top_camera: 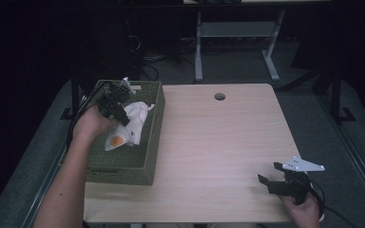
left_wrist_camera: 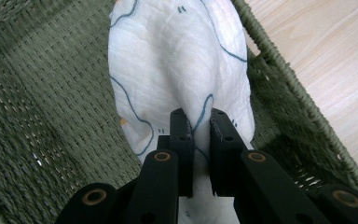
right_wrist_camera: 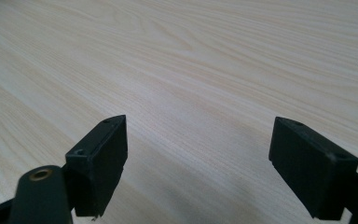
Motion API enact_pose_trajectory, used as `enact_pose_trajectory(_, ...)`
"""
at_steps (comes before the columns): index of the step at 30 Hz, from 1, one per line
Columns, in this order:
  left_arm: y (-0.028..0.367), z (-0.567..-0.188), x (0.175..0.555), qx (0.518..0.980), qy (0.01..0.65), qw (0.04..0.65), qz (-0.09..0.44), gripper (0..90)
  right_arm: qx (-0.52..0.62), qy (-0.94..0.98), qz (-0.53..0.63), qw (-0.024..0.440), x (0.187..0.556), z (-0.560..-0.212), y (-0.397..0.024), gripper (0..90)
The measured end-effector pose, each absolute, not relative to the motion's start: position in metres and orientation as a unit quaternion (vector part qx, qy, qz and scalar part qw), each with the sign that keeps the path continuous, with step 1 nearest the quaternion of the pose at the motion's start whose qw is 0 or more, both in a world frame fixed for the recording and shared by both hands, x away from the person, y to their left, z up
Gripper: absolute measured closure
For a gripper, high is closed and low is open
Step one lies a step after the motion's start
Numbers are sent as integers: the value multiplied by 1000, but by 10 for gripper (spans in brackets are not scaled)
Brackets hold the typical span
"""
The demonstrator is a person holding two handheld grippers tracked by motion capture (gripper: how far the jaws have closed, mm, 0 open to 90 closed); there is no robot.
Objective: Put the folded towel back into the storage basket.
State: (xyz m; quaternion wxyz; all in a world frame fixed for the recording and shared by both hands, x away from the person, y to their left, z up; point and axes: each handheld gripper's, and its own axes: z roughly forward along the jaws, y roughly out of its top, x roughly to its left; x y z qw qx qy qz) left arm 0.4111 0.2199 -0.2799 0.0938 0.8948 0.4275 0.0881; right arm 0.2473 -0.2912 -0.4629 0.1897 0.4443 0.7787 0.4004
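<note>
My left gripper (left_wrist_camera: 201, 114) sits inside the green woven basket (top_camera: 148, 156) at the table's left edge, jaws pinching a fold of white cloth (left_wrist_camera: 177, 70) with thin blue line print and small orange spots; the cloth lies in the basket. My right gripper (right_wrist_camera: 198, 154) hovers over bare light wood table (top_camera: 218, 152) near its front right corner, jaws spread wide, holding nothing.

Left gripper (top_camera: 121, 115): black, brass-ringed pivots, black cable.
Right gripper (top_camera: 272, 173): black, grey three-cornered plate.
Your forearms: apparently bare, no sleeves.
</note>
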Motion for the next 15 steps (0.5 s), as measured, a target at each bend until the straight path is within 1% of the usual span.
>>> enact_pose_trajectory(15, 236, -293, 414, 895, 428, 98, 83, 820, 446, 780, 396, 190, 248, -464, -291, 191)
